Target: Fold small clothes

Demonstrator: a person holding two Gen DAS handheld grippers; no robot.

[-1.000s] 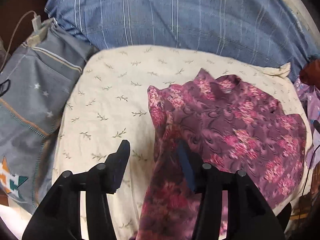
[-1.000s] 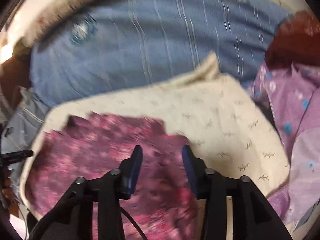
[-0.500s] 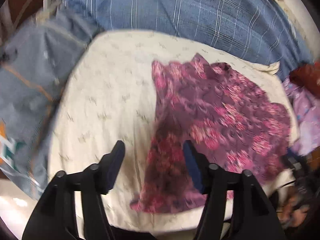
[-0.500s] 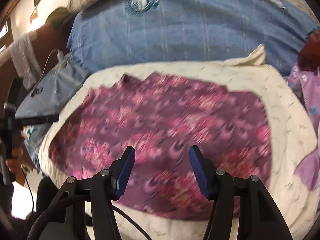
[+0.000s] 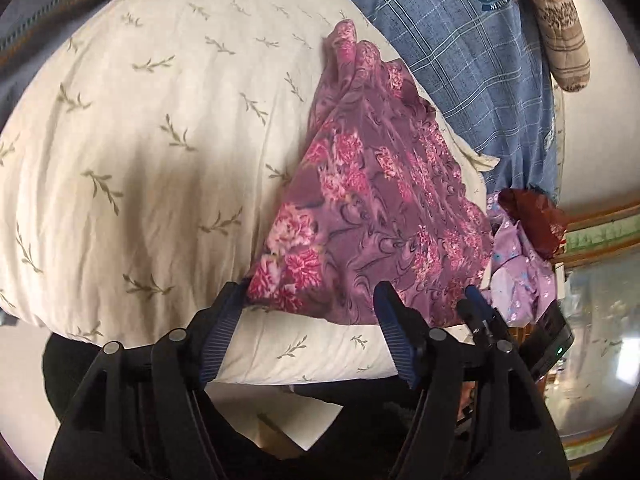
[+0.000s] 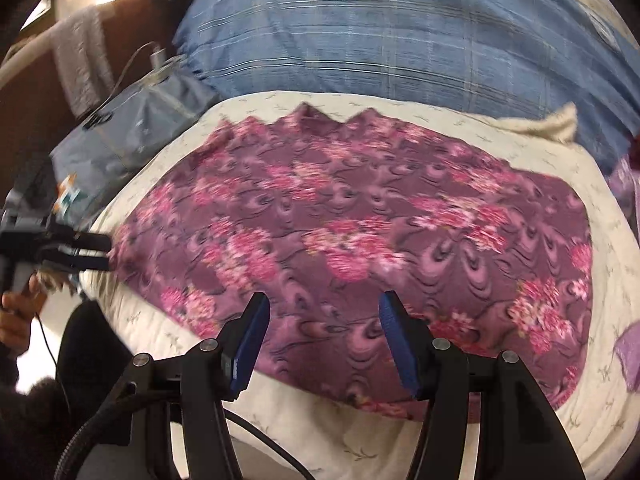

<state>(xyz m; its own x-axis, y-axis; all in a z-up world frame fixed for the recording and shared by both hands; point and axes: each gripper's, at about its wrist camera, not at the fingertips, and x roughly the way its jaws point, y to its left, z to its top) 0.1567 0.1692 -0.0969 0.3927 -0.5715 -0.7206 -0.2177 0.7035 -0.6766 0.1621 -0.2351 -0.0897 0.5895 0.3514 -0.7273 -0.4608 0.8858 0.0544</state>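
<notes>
A purple garment with pink flowers (image 6: pixel 360 232) lies spread flat on a cream leaf-print pillow (image 5: pixel 152 140). My left gripper (image 5: pixel 309 303) sits at the pillow's near edge, its jaws opening. The garment's near left corner (image 5: pixel 296 272) lies between them, and no pad presses on it. In the right wrist view the left gripper (image 6: pixel 86 250) shows at the garment's left edge. My right gripper (image 6: pixel 323 306) hovers open over the garment's near hem with only flat cloth below it. Its blue fingertips (image 5: pixel 476 304) show at the garment's right corner in the left wrist view.
A blue plaid blanket (image 6: pixel 380 40) lies behind the pillow. A grey-blue starred cloth (image 6: pixel 132 128) with a white cable (image 6: pixel 156 56) sits at the left. Lilac clothes (image 5: pixel 520 264) and a dark red cloth (image 5: pixel 528 216) lie at the right. A person's hand (image 6: pixel 16 312) holds the left gripper.
Both grippers have drawn back toward the pillow's near edge, sunk lower, and their jaws stand wider. The garment, bunched at its left side before, now lies spread out.
</notes>
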